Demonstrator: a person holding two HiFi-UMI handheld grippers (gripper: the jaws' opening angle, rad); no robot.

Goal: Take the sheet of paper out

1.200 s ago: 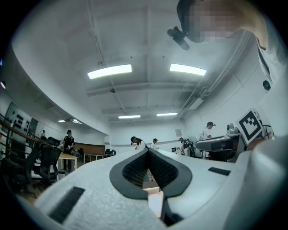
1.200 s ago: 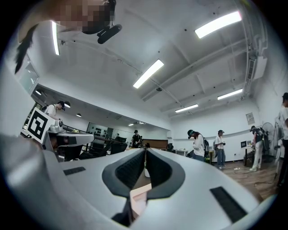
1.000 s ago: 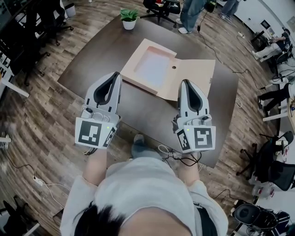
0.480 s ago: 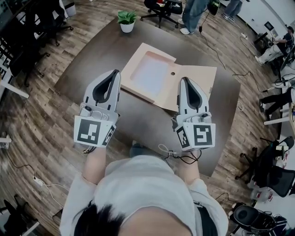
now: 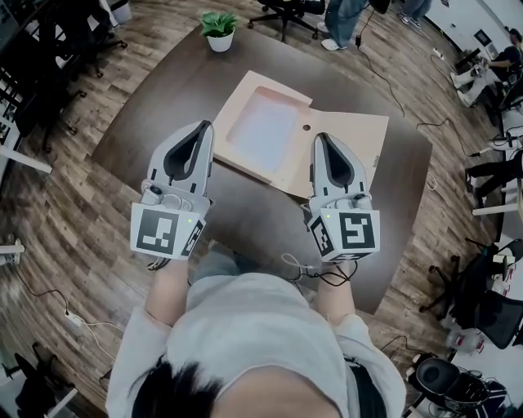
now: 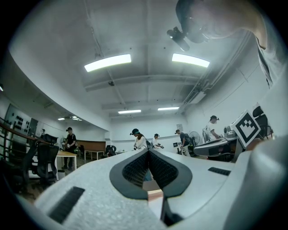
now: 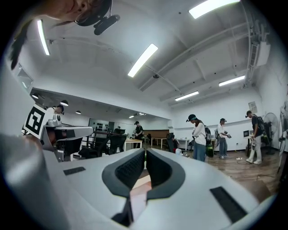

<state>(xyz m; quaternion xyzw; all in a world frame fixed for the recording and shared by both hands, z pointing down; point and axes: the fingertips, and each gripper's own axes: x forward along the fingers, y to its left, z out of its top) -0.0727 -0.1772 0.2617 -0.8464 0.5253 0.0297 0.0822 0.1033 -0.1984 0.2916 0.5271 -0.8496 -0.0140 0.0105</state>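
Observation:
An open tan cardboard folder point(image 5: 353, 137) lies on the dark table point(image 5: 155, 114). In its shallow left half rests a pale sheet of paper point(image 5: 261, 124). My left gripper point(image 5: 204, 131) is shut and empty, its tip just short of the folder's left edge. My right gripper point(image 5: 319, 139) is shut and empty too, its tip over the folder's near edge by the fold. In the left gripper view the pads point(image 6: 139, 168) meet at the left gripper's tip point(image 6: 148, 152). The right gripper's tip point(image 7: 145, 152) shows only a hairline slit, with the tan folder point(image 7: 143, 183) below.
A small potted plant point(image 5: 218, 28) stands at the table's far edge. Office chairs point(image 5: 286, 10) and several people stand around on the wooden floor. Cables point(image 5: 315, 273) hang at the table's near edge by my body.
Both grippers have moved forward over the table toward the folder. The right tip now overlaps its near edge. The jaws stay shut.

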